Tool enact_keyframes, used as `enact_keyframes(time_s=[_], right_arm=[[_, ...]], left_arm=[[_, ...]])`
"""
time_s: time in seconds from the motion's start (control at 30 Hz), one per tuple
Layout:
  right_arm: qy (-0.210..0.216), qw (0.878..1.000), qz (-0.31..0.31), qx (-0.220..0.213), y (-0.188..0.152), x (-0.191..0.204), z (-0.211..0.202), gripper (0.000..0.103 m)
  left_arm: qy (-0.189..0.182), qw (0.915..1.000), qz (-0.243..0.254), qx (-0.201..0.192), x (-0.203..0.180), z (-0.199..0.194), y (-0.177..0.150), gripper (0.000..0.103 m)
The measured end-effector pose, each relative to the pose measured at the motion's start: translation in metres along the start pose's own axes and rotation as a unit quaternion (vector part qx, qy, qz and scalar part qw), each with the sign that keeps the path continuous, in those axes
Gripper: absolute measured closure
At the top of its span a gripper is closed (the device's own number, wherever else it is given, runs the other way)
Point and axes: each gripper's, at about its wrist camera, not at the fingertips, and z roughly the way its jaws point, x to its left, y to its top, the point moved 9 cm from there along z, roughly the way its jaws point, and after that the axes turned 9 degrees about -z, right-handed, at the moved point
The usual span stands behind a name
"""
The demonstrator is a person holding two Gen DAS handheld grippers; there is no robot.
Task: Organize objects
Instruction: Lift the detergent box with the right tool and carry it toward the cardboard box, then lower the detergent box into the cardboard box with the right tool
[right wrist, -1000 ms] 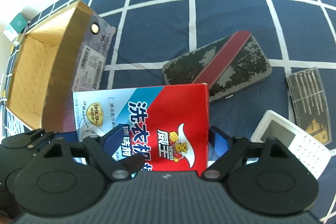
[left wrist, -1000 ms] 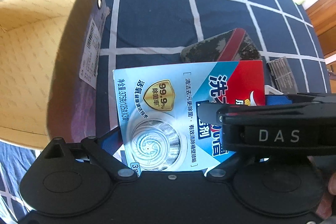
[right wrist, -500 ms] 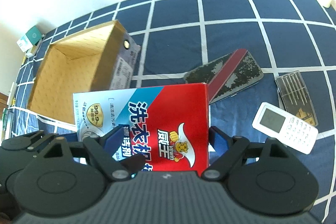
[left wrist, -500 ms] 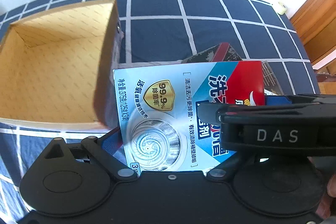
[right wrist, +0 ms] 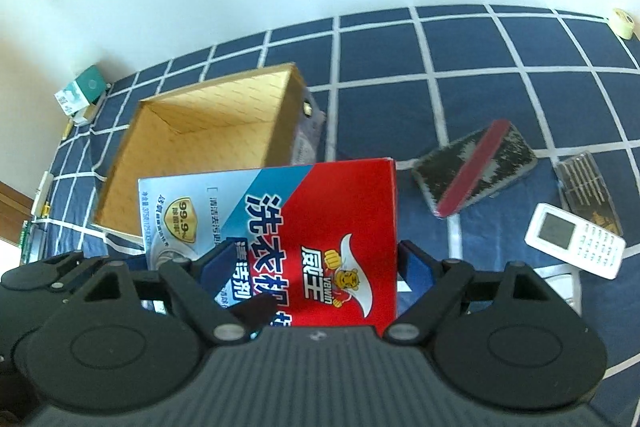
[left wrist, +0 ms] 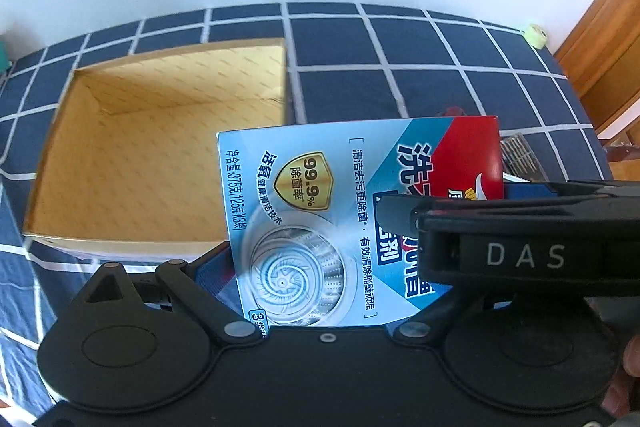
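We hold the cleaner box point(right wrist: 316, 227) flat between both grippers, lifted off the bed point(right wrist: 500, 67), and the open cardboard box point(right wrist: 208, 143) is where it looks bound. To do this well we carry it level toward the cardboard box near the bed's left edge and bring it down inside the walls before letting go. Both grippers need to travel together, or the flat cleaner box will twist or slide out of one grip. We judge the near wall of the cardboard box the main hazard: the cleaner box's leading edge should clear that rim rather than knock it. Releasing low, close to the cardboard floor, keeps it from tipping.

The right gripper point(right wrist: 316, 263) is closed across the red end of the cleaner box point(left wrist: 360, 211), one blue pad on its right edge and the other over its printed face. The left gripper point(left wrist: 320, 291) has the pale blue end running back between its fingers, which appear closed on it, though the contact itself is partly hidden. In the left wrist view the right gripper point(left wrist: 520, 247) lies across the cleaner box just ahead.

The cardboard box point(left wrist: 160, 147) lies ahead and left of both grippers, nothing visible inside. A dark case point(right wrist: 476, 167), a white phone point(right wrist: 572, 239) and a clear tool case point(right wrist: 588, 191) lie on the bed toward its right edge.
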Motion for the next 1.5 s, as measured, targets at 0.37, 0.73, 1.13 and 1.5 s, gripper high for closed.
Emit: enact_keyframes(time_s=[0.37,0.73,1.13,1.5], right_arm=[[0.011,1.000,-0.002,-0.016,0.009,0.081,0.018,0.017],[0.009,1.000,0.007,-0.023,0.014,0.145,0.043,0.017],[-0.001,1.000,0.003,-0.017,0.040,0.182,0.068,0.017],[-0.001,1.000,0.014,0.020,0.067,0.170,0.122,0.017]], left_arm=[[0.011,0.9998,0.006,-0.014,0.075,-0.024,0.004,0.007],[0.007,0.9997,0.014,-0.016,0.141,-0.031,0.010,0.007],[-0.002,1.0000,0.005,-0.008,0.181,-0.021,0.034,0.007],[-0.003,0.9993,-0.005,0.036,0.199,0.031,0.063,0.008]])
